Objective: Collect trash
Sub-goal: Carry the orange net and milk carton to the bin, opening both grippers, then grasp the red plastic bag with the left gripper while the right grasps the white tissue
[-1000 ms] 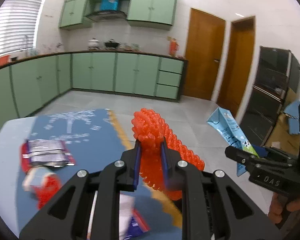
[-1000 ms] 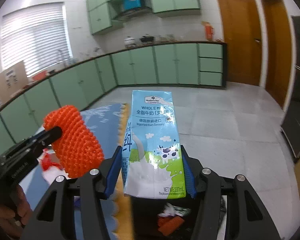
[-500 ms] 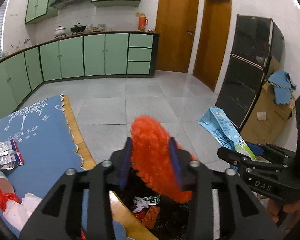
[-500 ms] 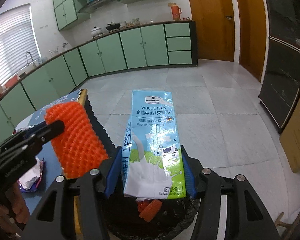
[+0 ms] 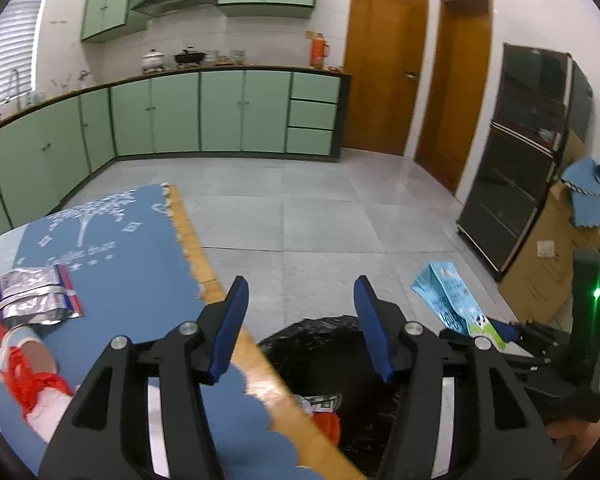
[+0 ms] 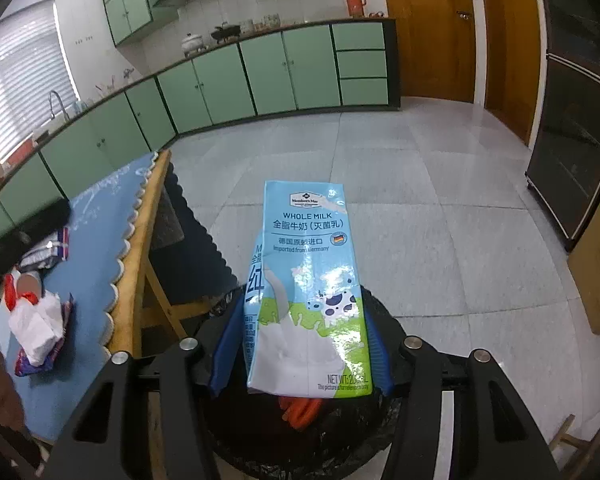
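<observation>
My left gripper [image 5: 300, 300] is open and empty above the black trash bag [image 5: 324, 336], which stands beside the table edge. Orange trash [image 5: 328, 424] lies inside the bag. My right gripper [image 6: 300, 344] is shut on a blue and green whole milk carton [image 6: 304, 280] and holds it upright over the bag [image 6: 340, 432]; the orange piece [image 6: 300, 410] shows just under the carton. The carton also shows in the left wrist view [image 5: 456, 304], at the right.
The table with a blue mat [image 5: 112, 252] and wooden edge [image 5: 204, 264] carries silver wrappers [image 5: 32, 300], a red and white item [image 5: 32, 384] and a white crumpled wrapper [image 6: 36, 324]. A black cabinet [image 5: 516, 176] and cardboard boxes [image 5: 556, 256] stand at the right.
My left gripper opened and the orange spiky item it held is gone from its jaws; an orange piece now lies in the bag. My right gripper tilted down over the bag, still holding the carton.
</observation>
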The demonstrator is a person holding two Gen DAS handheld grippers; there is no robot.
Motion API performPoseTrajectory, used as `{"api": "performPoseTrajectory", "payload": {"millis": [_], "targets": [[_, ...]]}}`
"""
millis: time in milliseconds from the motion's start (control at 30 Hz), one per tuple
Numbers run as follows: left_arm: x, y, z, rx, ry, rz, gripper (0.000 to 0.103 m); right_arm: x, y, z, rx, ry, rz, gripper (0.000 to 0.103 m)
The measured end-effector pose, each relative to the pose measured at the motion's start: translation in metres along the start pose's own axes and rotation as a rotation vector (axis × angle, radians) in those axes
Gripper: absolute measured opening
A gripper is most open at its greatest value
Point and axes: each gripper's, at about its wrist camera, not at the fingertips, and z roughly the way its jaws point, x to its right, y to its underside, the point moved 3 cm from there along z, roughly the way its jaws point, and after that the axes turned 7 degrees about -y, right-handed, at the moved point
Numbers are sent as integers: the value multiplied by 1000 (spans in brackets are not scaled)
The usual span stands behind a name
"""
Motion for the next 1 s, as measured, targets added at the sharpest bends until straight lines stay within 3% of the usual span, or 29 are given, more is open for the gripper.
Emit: {"api": "performPoseTrajectory", "payload": {"millis": [67,133,300,667,1000], "targets": [[-11,0,-4,5,-24,-20,54,-3,1,2,-9,5,-13,55],[-20,0,-8,7,-41,-38,54,-6,-1,0,-1,14,-24,67],[-44,1,-20,14,-89,-81,54,-27,-13,-8,32,-21,-54,69],[-115,15,-66,65,-281,-137,58,-134,-41,-21,117,-230,-198,71],[-202,58,-103,5,-493,-257,58,-220,-17,13,32,-384,-320,71]]}}
